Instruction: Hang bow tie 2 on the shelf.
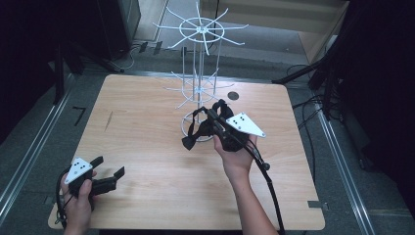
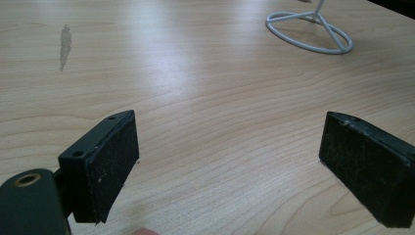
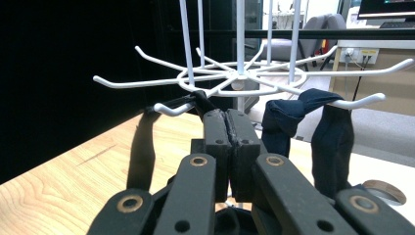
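Nearest the person, the left gripper [image 1: 108, 176] rests low over the front left corner of the wooden worktop [image 1: 147, 147], its jaws spread wide with bare wood between them; the left gripper view shows the two black pads [image 2: 115, 164] well apart and nothing held. Farther in, right of centre, the right gripper [image 1: 211, 115] is raised in the person's hand and points toward the white wire rack [image 1: 198, 34]. Its jaws are pressed together, pinching a black strap [image 3: 198, 99] that is looped over one of the hooks of the rack's lower ring [image 3: 166, 108]. A dark blue strap [image 3: 313, 98] hangs over a neighbouring hook, just beside. Beyond, the rack's round base [image 2: 309, 33] stands on the worktop, behind centre.
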`<state>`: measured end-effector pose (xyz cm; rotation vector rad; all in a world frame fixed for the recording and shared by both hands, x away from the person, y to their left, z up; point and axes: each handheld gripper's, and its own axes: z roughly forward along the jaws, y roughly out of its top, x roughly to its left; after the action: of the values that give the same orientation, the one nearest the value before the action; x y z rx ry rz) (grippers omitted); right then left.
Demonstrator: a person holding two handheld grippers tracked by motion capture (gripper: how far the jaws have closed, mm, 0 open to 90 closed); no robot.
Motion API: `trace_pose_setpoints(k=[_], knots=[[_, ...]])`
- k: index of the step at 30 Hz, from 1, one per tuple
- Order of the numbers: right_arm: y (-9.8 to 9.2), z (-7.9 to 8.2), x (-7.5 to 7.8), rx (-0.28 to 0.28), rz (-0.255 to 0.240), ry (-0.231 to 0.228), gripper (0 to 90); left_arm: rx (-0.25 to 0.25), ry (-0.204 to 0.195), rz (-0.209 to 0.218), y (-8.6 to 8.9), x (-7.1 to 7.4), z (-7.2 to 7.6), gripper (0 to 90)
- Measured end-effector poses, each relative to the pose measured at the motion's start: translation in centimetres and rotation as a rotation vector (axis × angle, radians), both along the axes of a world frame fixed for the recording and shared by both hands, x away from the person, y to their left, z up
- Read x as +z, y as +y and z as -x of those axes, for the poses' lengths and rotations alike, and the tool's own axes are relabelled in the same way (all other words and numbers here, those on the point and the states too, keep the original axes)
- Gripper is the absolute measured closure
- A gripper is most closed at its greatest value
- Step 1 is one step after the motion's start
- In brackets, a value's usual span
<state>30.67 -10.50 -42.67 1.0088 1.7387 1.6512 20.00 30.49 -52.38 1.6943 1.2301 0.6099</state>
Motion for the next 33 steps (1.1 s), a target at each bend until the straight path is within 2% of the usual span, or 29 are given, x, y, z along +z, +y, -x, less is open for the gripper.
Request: trace_pose_setpoints(k=[6, 11, 16, 18, 20, 22, 26, 30, 33], knots=[[0.5, -0.3, -0.2, 0.000, 0.002, 0.009, 89.4, -0.002, 0.001, -0.001, 0.0, 0.0, 0.0, 8.5], [0.7, -0.3, -0.6, -0.009, 0.015, -0.001, 87.3, -0.001, 0.000, 0.001, 0.0, 0.0, 0.0, 8.5], [0.4, -0.1, -1.0, -0.015, 0.044, -0.008, 81.4, -0.001, 0.001, 0.001, 0.0, 0.0, 0.0, 8.5], [0.2, 0.1, -1.3, -0.008, 0.038, -0.003, 77.8, -0.001, 0.001, 0.001, 0.0, 0.0, 0.0, 8.5], [0.0, 0.3, -1.5, -0.011, 0.037, -0.009, 71.2, -0.001, 0.001, 0.001, 0.0, 0.0, 0.0, 8.5], [-0.3, 0.5, -1.7, -0.030, 0.056, -0.025, 62.6, -0.001, 0.001, 0.000, 0.0, 0.0, 0.0, 8.5], [-0.5, 1.0, -1.9, -0.015, 0.070, -0.033, 50.1, -0.001, 0.001, -0.002, 0.0, 0.0, 0.0, 8.5], [-0.6, 1.3, -1.9, -0.002, 0.060, -0.029, 38.9, 0.000, 0.000, 0.000, 0.0, 0.0, 0.0, 8.5], [-0.7, 1.4, -2.0, 0.003, 0.050, -0.030, 24.2, -0.001, 0.002, -0.002, 0.0, 0.0, 0.0, 8.5]])
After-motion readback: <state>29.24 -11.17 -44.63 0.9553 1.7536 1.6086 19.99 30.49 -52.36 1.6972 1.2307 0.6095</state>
